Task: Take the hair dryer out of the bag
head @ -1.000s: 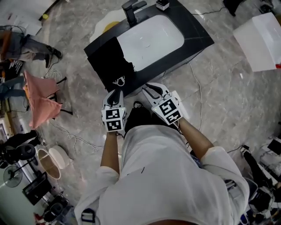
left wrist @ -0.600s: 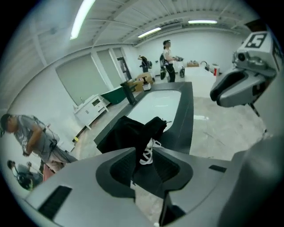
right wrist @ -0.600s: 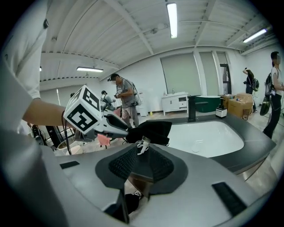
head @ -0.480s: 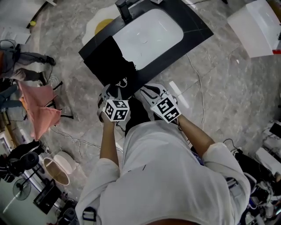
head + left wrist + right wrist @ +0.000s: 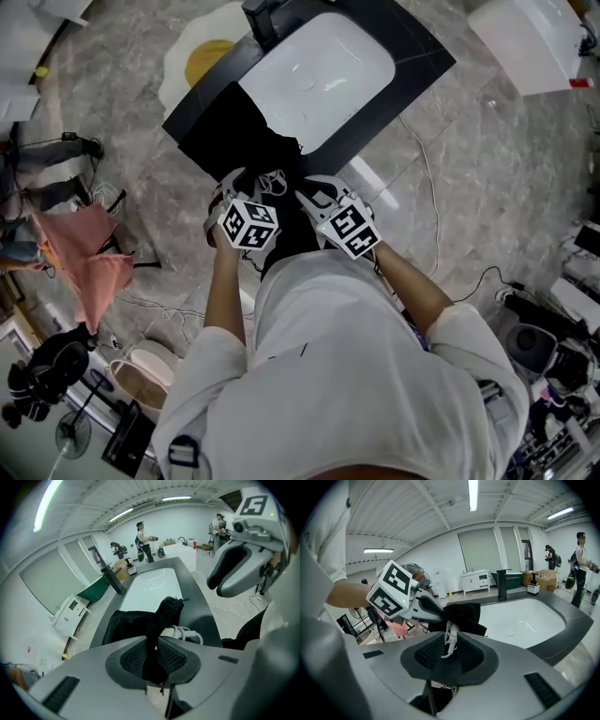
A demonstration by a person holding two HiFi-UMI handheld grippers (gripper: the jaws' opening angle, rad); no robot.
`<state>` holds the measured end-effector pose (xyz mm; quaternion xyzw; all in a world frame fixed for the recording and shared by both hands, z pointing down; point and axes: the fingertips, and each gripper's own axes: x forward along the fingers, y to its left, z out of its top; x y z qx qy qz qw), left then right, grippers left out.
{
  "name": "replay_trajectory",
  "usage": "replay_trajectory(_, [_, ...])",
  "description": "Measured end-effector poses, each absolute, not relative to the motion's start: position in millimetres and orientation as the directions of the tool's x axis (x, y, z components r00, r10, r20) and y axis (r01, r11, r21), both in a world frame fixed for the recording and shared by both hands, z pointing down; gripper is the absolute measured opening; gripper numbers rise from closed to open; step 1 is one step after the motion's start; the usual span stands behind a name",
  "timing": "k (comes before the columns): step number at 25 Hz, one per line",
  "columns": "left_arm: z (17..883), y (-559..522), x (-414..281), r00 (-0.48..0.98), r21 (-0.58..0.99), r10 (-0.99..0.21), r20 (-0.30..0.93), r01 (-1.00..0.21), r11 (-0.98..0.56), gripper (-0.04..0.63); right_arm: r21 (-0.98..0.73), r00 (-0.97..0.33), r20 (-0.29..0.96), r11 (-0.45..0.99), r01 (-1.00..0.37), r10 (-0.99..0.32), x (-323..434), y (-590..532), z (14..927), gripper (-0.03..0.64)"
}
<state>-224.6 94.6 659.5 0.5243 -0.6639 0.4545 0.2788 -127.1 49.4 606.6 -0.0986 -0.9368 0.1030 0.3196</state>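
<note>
Hair dryer: unseen, presumably inside black bag (image 5: 272,159) on counter (image 5: 412,61). Left tongs (image 5: 151,656), jaws just closing, pinch bag cloth directly ahead; right tongs (image 5: 451,654) pinch white drawstring (image 5: 449,641). Mouth likely ready for opening.

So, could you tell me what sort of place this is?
Probably a data-collection lab or workshop, not a real bathroom: a freestanding counter with a white basin stands on open floor among loose cables and other people working.

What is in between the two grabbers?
In the head view, the black bag's top and its white cord sit between the left gripper and the right gripper. The left jaws have just been closing on the bag's cloth; the right pinches the cord.
</note>
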Motion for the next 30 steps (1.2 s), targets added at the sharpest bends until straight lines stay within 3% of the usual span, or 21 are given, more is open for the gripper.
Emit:
replay_trajectory(3, [656.1,86.6,-247.3,-0.239,-0.263,-0.48,0.844,-0.965,0.018,0.06,-0.254,-0.782,0.584,0.964,0.079,0.218,-144.4,51.5,609.8,0.081])
replay_trajectory(11, [650.9,68.8,-295.0,-0.117,-0.134,-0.53,0.84,-0.991,0.007,0.054,-0.266,-0.772,0.608,0.964,0.02,0.184,-181.8,62.6,625.3,0.087])
replay_trajectory(30, [652.6,78.8,-303.7,0.095,0.084,-0.622,0.777,-0.995,-0.047,0.051,-0.182,-0.649,0.749,0.983,-0.003,0.137,-255.0,85.0,697.5,0.186])
